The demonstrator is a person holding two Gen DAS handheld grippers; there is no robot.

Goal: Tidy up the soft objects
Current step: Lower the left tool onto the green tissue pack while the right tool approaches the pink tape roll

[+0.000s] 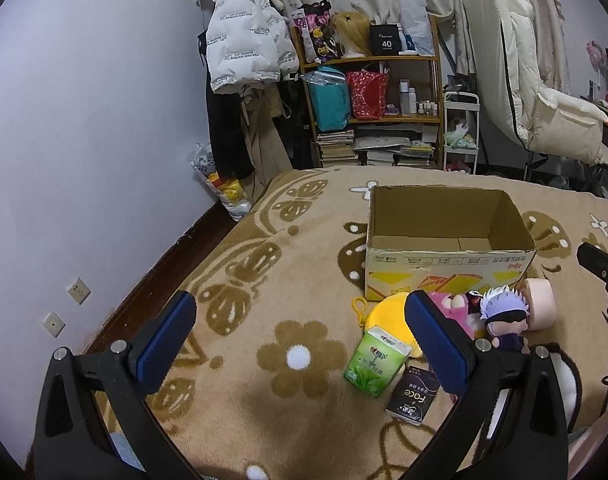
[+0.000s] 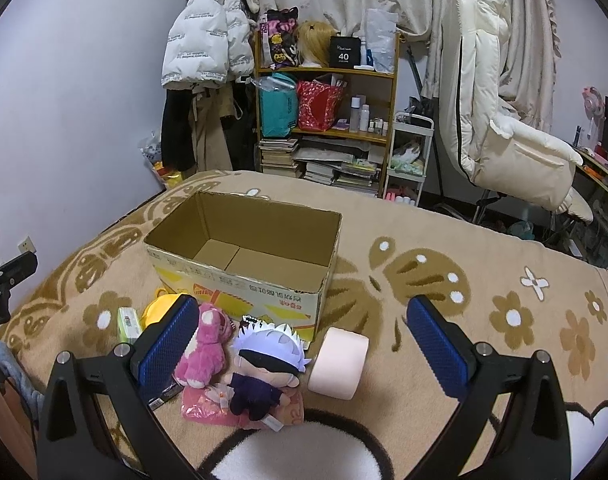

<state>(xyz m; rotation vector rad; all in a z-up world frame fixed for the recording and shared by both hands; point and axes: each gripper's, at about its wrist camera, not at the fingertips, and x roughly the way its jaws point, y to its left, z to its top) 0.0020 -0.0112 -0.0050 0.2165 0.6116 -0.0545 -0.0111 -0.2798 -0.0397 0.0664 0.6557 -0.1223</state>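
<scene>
An open empty cardboard box (image 1: 448, 256) (image 2: 240, 268) stands on the beige flowered blanket. In front of it lie a yellow plush (image 1: 386, 320) (image 2: 160, 308), a pink bear plush (image 1: 452, 308) (image 2: 208, 344), a white-haired doll (image 1: 504, 320) (image 2: 264, 364), a pink tissue roll (image 1: 540, 308) (image 2: 338, 364), a green tissue pack (image 1: 378, 362) (image 2: 129, 324) and a black "Face" pack (image 1: 412, 396). A pink packet (image 2: 208, 408) lies under the doll. My left gripper (image 1: 300, 344) is open and empty, left of the pile. My right gripper (image 2: 304, 344) is open and empty, above the doll and roll.
A wooden shelf (image 1: 372, 92) (image 2: 328, 120) with bags, bottles and books stands behind the bed. A white jacket (image 1: 244, 40) hangs to its left. A cream recliner chair (image 1: 544, 92) (image 2: 504, 120) is at the right. The wall (image 1: 84, 120) runs along the bed's left.
</scene>
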